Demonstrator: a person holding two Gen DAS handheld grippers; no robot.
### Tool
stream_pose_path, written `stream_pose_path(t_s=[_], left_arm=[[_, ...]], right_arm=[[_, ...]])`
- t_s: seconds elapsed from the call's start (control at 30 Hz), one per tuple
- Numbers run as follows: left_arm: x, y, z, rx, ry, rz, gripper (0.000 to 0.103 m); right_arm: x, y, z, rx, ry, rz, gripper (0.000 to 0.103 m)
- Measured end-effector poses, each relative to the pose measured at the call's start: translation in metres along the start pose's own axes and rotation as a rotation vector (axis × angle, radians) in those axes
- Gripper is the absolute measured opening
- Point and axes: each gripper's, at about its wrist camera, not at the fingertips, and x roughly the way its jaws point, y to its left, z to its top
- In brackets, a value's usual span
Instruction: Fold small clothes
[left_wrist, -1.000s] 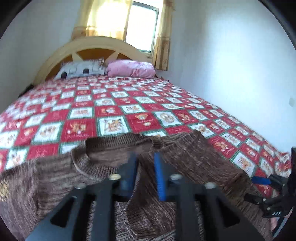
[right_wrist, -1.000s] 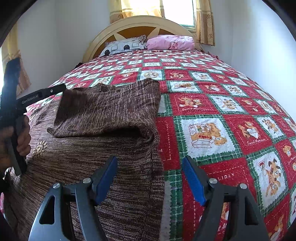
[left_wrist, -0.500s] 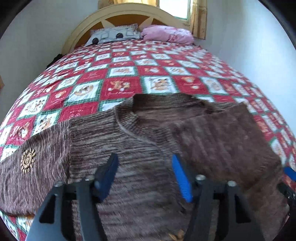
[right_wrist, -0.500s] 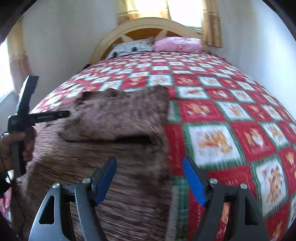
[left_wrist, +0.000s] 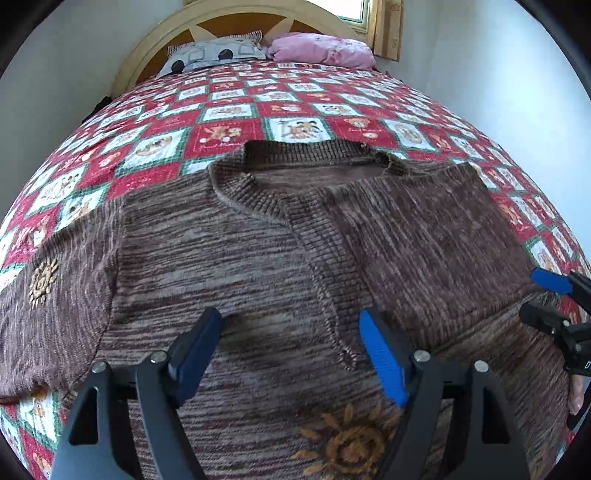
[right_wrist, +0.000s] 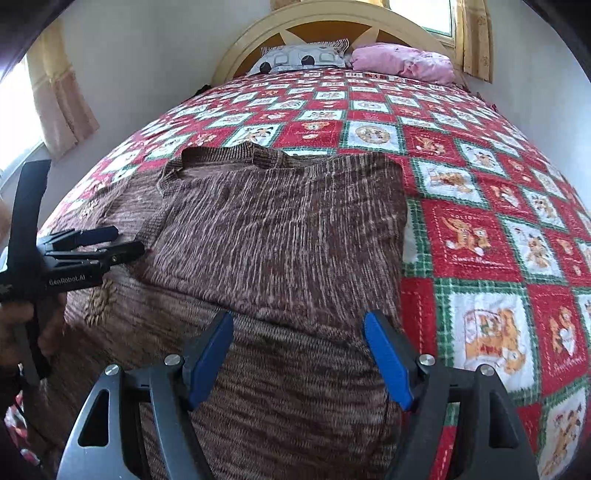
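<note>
A brown knitted sweater (left_wrist: 229, 258) lies flat on the red patchwork bedspread (left_wrist: 229, 110), neck toward the headboard. One sleeve (left_wrist: 424, 236) is folded across its chest. My left gripper (left_wrist: 291, 343) hovers over the chest, its jaws opening, with nothing pinched between the blue pads. My right gripper (right_wrist: 299, 354) stands open over the sweater (right_wrist: 280, 236) near its folded right edge, pads apart and holding nothing. In the right wrist view the left gripper (right_wrist: 92, 243) shows at the left, held by a hand (right_wrist: 22, 325). The right gripper (left_wrist: 554, 291) shows at the left wrist view's right edge.
A grey patterned pillow (right_wrist: 303, 59) and a pink pillow (right_wrist: 402, 62) lie against the curved wooden headboard (right_wrist: 332, 22). A white wall runs along the bed's right side. Curtained windows (right_wrist: 55, 96) stand at left and behind the headboard. Bare bedspread (right_wrist: 498, 258) stretches right of the sweater.
The left jaws, nearly shut on the sleeve fabric before, have spread wide and let it go; the gripper tipped downward over the chest. The right gripper shifted leftward over the sweater's edge.
</note>
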Motion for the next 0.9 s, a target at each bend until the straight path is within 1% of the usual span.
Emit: stream_pose_path(t_s=[0.07,0.1,0.17,0.23,0.33,0.4,0.47,0.5,0.6,0.73,0.8,0.9], left_arm=[[-0.001,0.003,-0.003,-0.001,-0.003,-0.003,0.080],[-0.002,0.004,-0.004,-0.002,-0.007,-0.003,0.080],[-0.004,0.007,-0.006,-0.008,-0.010,-0.005,0.082],[-0.005,0.011,-0.008,-0.020,-0.011,-0.005,0.088],[-0.007,0.019,-0.011,-0.041,-0.009,-0.013,0.088],[-0.008,0.021,-0.014,-0.042,-0.010,-0.011,0.088],[-0.010,0.023,-0.016,-0.041,-0.012,-0.015,0.088],[-0.012,0.024,-0.017,-0.041,-0.013,-0.015,0.088],[-0.017,0.030,-0.021,-0.054,-0.023,-0.028,0.088],[-0.022,0.043,-0.022,-0.113,-0.031,-0.031,0.090],[-0.024,0.047,-0.024,-0.127,-0.035,-0.030,0.090],[-0.028,0.054,-0.027,-0.138,-0.039,-0.019,0.090]], right_arm=[[-0.003,0.009,0.004,-0.024,0.010,-0.042,0.074],[-0.006,0.015,0.007,-0.035,0.007,-0.048,0.074],[-0.011,0.032,0.019,-0.060,-0.023,-0.034,0.074],[-0.010,0.046,0.029,-0.073,-0.041,-0.056,0.074],[0.008,0.067,0.039,-0.097,-0.025,-0.084,0.074],[0.031,0.078,0.037,-0.127,0.014,-0.132,0.074],[0.042,0.080,0.029,-0.127,0.038,-0.151,0.074],[0.040,0.081,0.025,-0.122,0.017,-0.154,0.075],[0.034,0.086,0.025,-0.125,0.025,-0.148,0.075],[0.027,0.106,0.037,-0.136,-0.031,-0.133,0.075],[0.031,0.120,0.043,-0.140,-0.042,-0.113,0.075],[0.043,0.137,0.045,-0.165,-0.034,-0.110,0.075]])
